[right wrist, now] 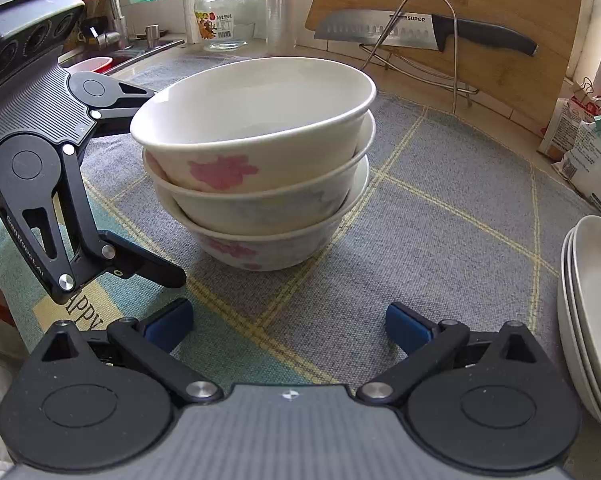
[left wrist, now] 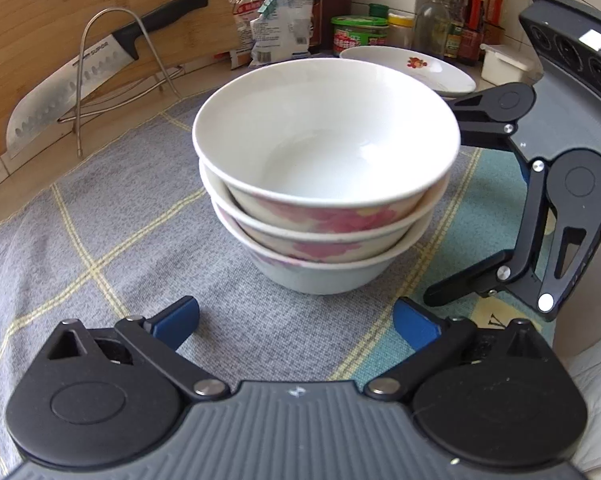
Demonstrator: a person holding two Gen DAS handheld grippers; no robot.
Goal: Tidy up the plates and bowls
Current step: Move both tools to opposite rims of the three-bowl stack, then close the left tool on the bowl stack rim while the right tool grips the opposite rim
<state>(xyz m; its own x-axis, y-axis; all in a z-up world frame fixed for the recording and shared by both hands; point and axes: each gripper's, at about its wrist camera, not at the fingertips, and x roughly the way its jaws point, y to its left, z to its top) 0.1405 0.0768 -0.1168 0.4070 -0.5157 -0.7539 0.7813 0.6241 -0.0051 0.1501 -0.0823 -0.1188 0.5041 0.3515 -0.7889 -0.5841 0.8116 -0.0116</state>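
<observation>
My left gripper [left wrist: 296, 322] and right gripper [right wrist: 288, 320] both gape wide, holding nothing, flanking the stack of three bowls [left wrist: 324, 184] on the checked cloth [left wrist: 112, 216]. Only my right view shows the stacked plates [right wrist: 592, 312]; only my left shows a lone flowered plate [left wrist: 412, 68].

The left wrist camera is sitting just behind its own left gripper [left wrist: 296, 324], looking forward and steeply down at the bowls [left wrist: 324, 176] from close by, with the wall, board [left wrist: 60, 20] and bottles [left wrist: 460, 16] beyond. The right wrist camera is looking down over the right gripper [right wrist: 288, 326] at the same bowls [right wrist: 256, 160] from the opposite side. Both views are sharing the bowls, the cloth [left wrist: 120, 208], the board and knife [right wrist: 420, 28], and each is catching the other gripper.
</observation>
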